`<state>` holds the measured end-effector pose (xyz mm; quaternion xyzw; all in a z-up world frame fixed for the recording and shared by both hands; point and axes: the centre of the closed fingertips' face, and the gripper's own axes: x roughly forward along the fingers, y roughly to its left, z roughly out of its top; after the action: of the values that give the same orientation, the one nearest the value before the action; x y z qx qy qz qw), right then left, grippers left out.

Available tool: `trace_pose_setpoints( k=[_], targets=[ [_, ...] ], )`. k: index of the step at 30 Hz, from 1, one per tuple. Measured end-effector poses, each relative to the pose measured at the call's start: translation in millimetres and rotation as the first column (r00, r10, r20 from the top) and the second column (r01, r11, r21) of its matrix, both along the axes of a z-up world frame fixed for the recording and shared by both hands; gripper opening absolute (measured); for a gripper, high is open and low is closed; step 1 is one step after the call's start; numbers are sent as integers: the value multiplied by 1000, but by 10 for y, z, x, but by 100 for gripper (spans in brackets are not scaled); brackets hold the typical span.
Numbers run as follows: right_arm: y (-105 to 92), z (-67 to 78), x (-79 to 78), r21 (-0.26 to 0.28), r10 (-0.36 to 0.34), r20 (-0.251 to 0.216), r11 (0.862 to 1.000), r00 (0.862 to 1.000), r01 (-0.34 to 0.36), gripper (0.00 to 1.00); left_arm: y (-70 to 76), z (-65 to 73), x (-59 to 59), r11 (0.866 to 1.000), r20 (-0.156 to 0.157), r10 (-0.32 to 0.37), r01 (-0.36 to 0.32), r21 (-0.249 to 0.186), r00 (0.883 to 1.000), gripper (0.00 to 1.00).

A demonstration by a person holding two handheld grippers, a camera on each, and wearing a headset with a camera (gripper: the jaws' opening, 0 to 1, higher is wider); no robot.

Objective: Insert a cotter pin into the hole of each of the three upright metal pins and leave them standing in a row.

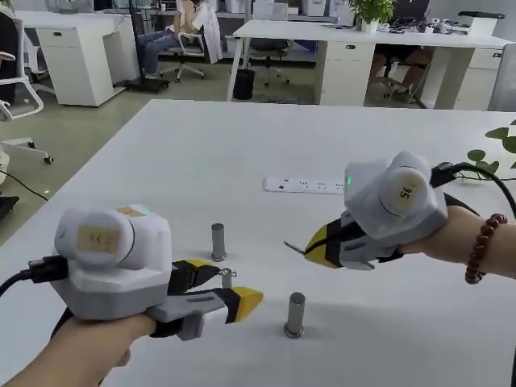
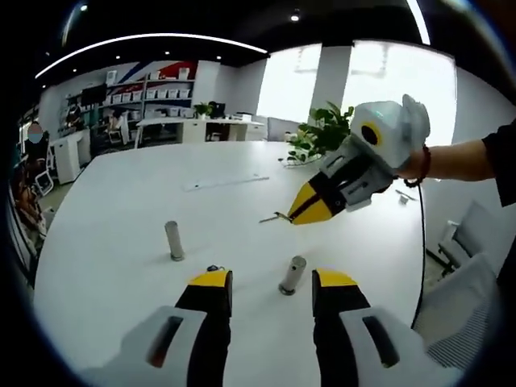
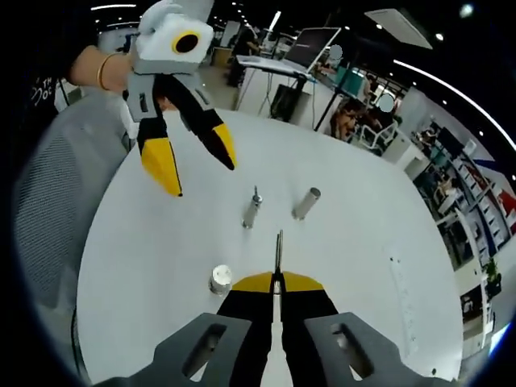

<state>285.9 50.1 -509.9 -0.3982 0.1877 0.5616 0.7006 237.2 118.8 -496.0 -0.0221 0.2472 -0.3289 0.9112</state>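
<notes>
Three short upright metal pins stand on the white table [image 1: 161, 169]. One pin [image 1: 218, 241] is at the back and another [image 1: 295, 314] at the front right. A third pin [image 1: 227, 278], with a cotter pin through its top, stands between the fingers of my open left gripper [image 1: 230, 284]. The right gripper view shows this fitted pin [image 3: 252, 210] with the plain pins [image 3: 306, 203] [image 3: 219, 279] beside it. My right gripper [image 1: 310, 243] hovers above the table, shut on a thin cotter pin [image 3: 279, 250] that points toward the pins.
A white power strip [image 1: 305, 185] lies farther back on the table. Plant leaves [image 1: 500, 149] reach in at the right edge. Desks, office chairs and seated people are beyond the table.
</notes>
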Motion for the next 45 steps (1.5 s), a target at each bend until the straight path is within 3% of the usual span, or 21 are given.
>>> trace_pose_setpoints(
  k=[5, 15, 25, 33, 45],
  targets=[
    [83, 35, -114, 22, 28, -5, 999, 1000, -28, 0, -50, 4, -5, 999, -37, -5, 4, -34, 999, 31],
    [250, 53, -368, 38, 112, -2, 993, 994, -112, 0, -150, 25, -38, 995, -74, -28, 21, -95, 997, 22],
    [341, 32, -533, -8, 201, 48, 980, 978, -201, 0, -215, 8, -80, 990, -120, -42, 26, -135, 992, 15],
    [388, 22, -602, -27, 243, 67, 970, 968, -242, 0, -233, 12, -103, 988, -132, -48, 28, -152, 990, 10],
    [444, 18, -644, -25, 258, 73, 966, 964, -256, 0, -231, -4, -117, 986, -141, -51, 28, -162, 989, 5]
  ],
)
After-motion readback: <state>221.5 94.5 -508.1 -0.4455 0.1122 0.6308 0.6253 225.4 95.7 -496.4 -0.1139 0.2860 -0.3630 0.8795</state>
